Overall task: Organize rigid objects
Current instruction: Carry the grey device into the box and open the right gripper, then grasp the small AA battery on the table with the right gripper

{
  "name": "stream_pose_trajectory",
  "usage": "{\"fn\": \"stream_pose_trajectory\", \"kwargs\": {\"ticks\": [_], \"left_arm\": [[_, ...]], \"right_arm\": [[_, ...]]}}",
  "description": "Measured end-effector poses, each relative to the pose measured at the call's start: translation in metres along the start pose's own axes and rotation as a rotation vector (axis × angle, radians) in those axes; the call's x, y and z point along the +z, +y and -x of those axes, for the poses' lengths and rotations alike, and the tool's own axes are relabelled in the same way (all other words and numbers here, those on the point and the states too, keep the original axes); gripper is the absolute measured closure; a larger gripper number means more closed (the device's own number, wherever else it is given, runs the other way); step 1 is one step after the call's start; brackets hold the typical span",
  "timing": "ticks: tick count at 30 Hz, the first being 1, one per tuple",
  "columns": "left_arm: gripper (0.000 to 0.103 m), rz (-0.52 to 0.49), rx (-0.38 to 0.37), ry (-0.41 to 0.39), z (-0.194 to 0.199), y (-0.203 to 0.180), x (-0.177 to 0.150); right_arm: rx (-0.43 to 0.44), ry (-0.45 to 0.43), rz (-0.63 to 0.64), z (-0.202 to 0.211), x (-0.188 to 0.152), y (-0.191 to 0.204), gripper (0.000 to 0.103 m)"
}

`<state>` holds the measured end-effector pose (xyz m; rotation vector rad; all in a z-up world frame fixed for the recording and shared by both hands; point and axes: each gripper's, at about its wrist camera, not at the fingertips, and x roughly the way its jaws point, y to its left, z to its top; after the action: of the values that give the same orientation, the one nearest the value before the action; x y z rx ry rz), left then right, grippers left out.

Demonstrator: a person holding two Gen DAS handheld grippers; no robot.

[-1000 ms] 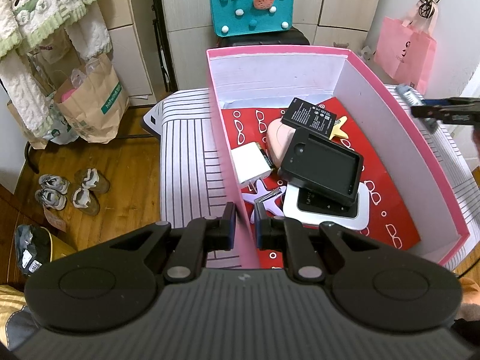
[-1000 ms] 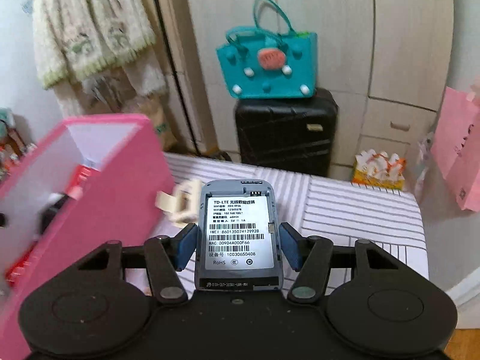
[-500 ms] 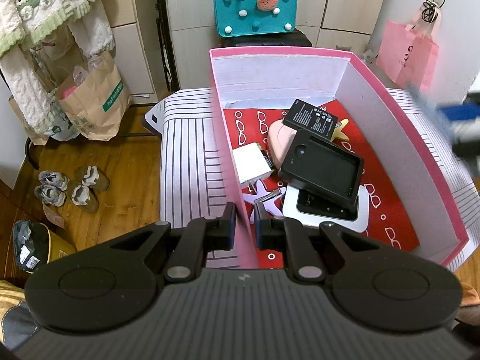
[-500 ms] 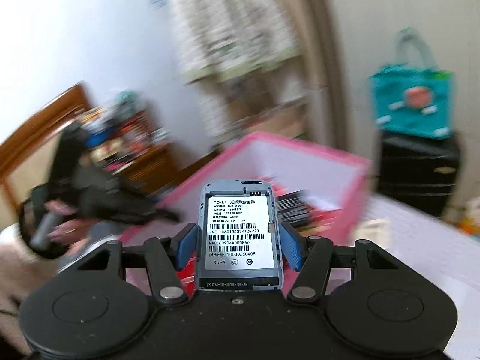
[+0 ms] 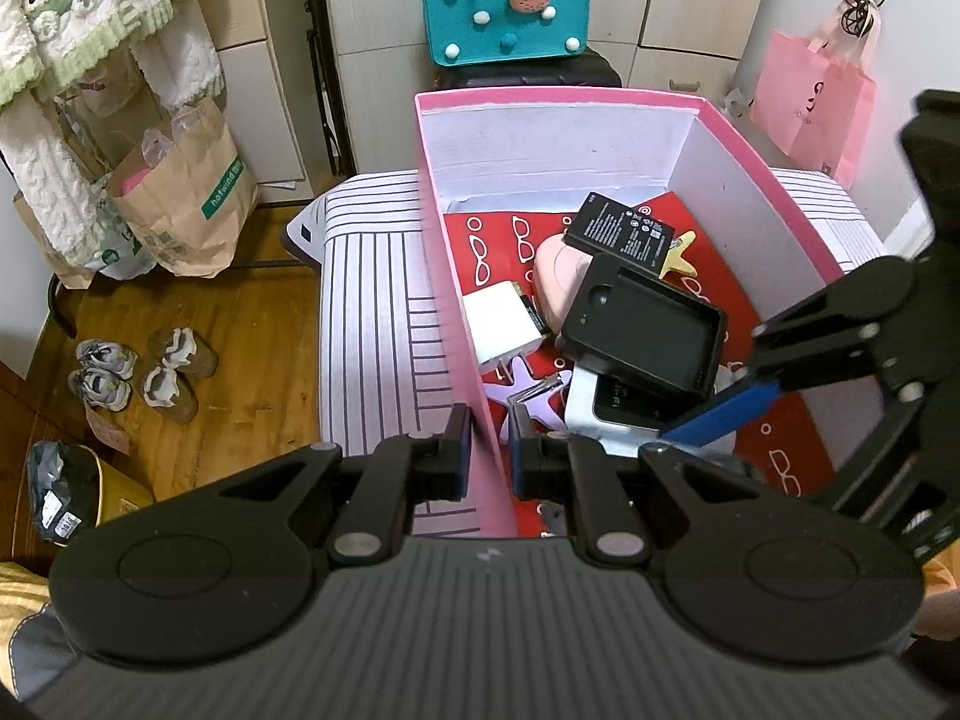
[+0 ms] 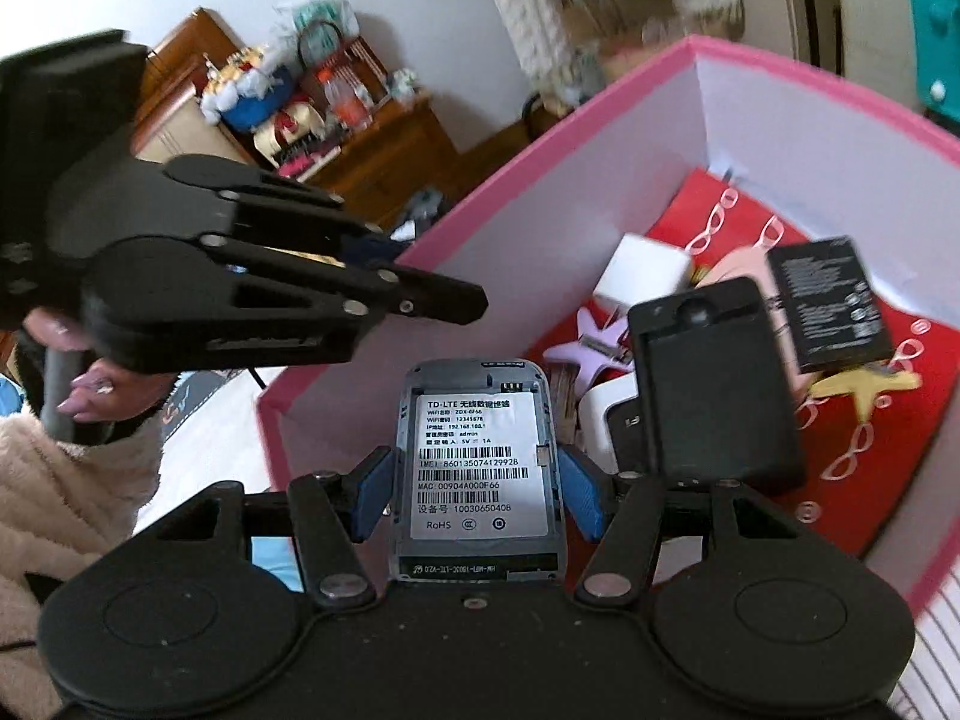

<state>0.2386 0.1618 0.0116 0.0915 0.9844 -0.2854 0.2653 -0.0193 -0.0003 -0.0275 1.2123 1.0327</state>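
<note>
- The right gripper (image 6: pixel 477 495) is gripping the router (image 6: pixel 477 468) between its pads, over the box's (image 6: pixel 522 162) near end.
- The left gripper (image 5: pixel 487 441) is pinching the box's left wall.

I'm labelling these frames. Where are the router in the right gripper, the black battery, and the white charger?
router (image 6: pixel 477 468): right wrist view, on its white barcode label.
black battery (image 5: pixel 621 232): left wrist view, middle of its printed face.
white charger (image 5: pixel 501 321): left wrist view, centre of its top face.
</note>
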Motion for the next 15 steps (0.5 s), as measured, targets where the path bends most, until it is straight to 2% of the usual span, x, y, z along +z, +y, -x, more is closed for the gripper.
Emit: {"fn": "stream_pose_trajectory", "kwargs": {"ticks": [4,8,12,15], "left_arm": [[0.091,0.007,-0.006,-0.001,0.0,0.002,-0.001],[0.091,0.005,-0.006,-0.002,0.001,0.003,-0.001],[0.091,0.007,-0.007,-0.003,0.0,0.004,-0.001],[0.091,0.011,-0.009,-0.006,0.0,0.004,-0.001]], "right_arm": [[0.047,0.029,-0.06,-0.011,0.002,-0.004,0.038],[0.053,-0.028,-0.06,0.006,-0.004,-0.003,0.038],[0.041,-0.148,-0.06,0.046,-0.01,-0.005,0.038],[-0.01,-0.263,-0.045,0.082,-0.025,-0.007,0.038]]}}
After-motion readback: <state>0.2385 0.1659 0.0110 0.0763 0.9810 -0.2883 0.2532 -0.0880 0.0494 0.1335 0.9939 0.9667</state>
